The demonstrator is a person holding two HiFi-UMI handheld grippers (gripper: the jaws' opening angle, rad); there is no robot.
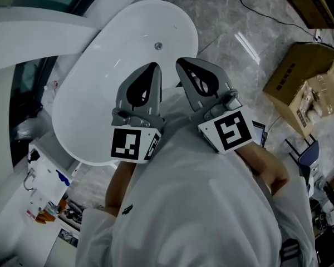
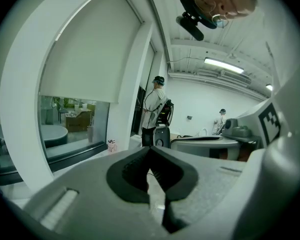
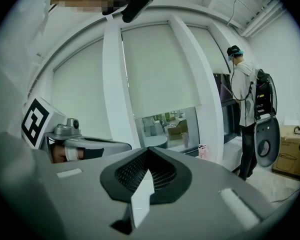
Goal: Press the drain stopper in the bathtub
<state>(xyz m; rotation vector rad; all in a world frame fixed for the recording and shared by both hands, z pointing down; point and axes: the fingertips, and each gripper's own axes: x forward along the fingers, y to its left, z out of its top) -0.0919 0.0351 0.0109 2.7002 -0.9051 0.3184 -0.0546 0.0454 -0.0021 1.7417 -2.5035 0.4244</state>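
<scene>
The left gripper (image 1: 153, 67) has its jaws closed, tips meeting, with nothing between them. The right gripper (image 1: 180, 62) is the same: tips together and empty. Both are held up side by side, near each other but apart, close against the person's white top (image 1: 200, 204), with their marker cubes toward the chest.

In the head view, the jaw tips point out over a white oval tub (image 1: 94, 99) on a marble floor (image 1: 239, 21). The stopper (image 1: 158, 46) sits in the tub bottom as a small round metal disc beyond the tips, well apart from both grippers.

Cardboard boxes (image 1: 309, 88) stand on the floor to the right.

The gripper views look level across the room: a half-drawn blind (image 3: 160, 74) over a window, and a person in a cap (image 3: 245, 94) standing near the wall.
</scene>
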